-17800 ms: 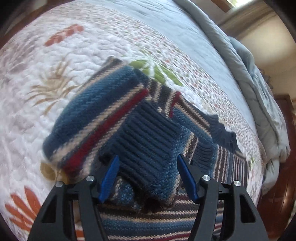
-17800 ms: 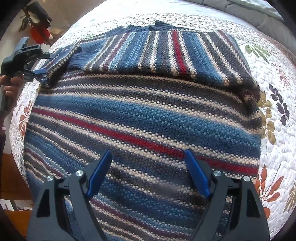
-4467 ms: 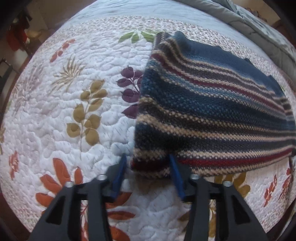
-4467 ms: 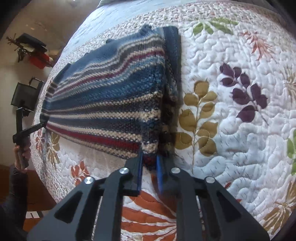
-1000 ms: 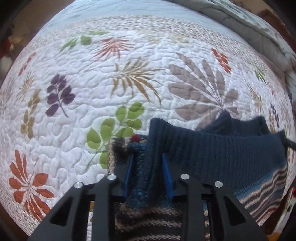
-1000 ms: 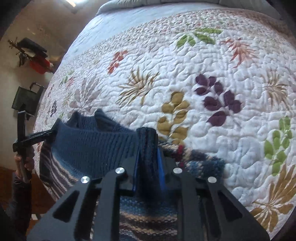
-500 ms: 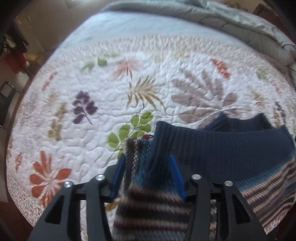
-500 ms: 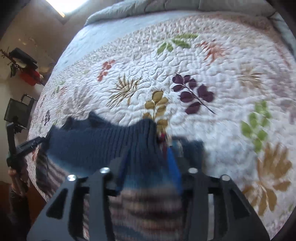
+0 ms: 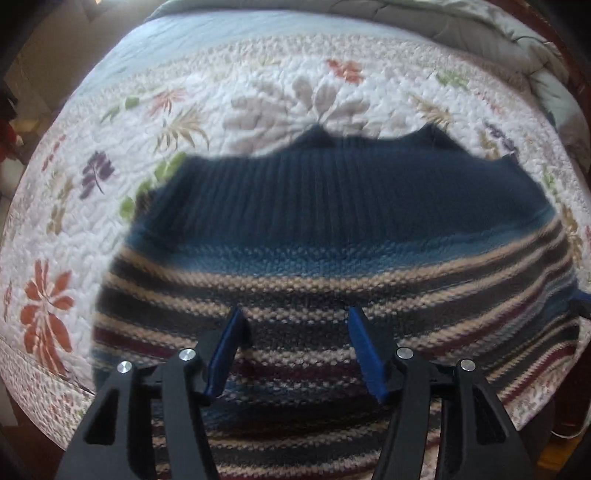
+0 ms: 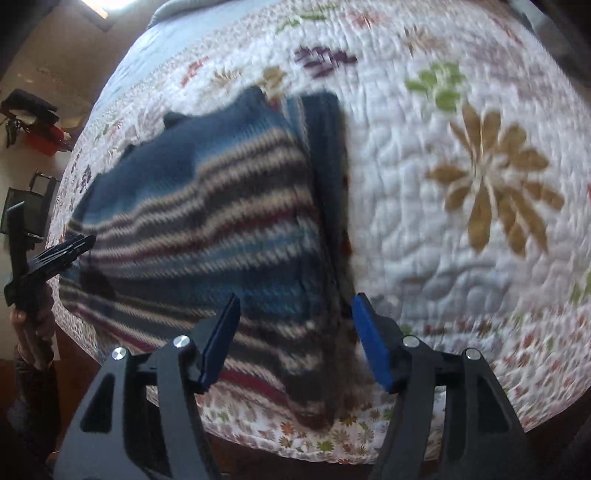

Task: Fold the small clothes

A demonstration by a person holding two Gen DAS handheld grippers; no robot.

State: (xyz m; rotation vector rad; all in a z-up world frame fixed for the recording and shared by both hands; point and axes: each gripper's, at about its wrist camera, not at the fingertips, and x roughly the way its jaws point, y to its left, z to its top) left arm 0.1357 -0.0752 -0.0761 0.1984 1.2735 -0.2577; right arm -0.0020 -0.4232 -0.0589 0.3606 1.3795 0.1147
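Observation:
A folded striped knit sweater (image 9: 332, 266) in navy, tan and maroon lies flat on the quilt, its ribbed navy band (image 9: 332, 184) along the far edge. My left gripper (image 9: 295, 350) hovers over its near left part, jaws opening, nothing between the blue pads. In the right wrist view the same sweater (image 10: 207, 221) fills the left half. My right gripper (image 10: 293, 338) hangs over its right edge, jaws opening, pads clear of the cloth. The left gripper (image 10: 68, 247) shows at the sweater's far left, held by a hand (image 10: 31, 332).
The sweater rests on a white floral quilt (image 9: 92, 221) covering a bed. A grey duvet (image 9: 498, 33) is bunched at the far right. The bed's near edge (image 10: 332, 454) runs just below my right gripper. A black stand and red object (image 10: 33, 125) are by the wall.
Both grippers have let go of the ribbed navy edge and opened. Both have drawn back toward the near side, so the folded sweater now lies flat on the quilt.

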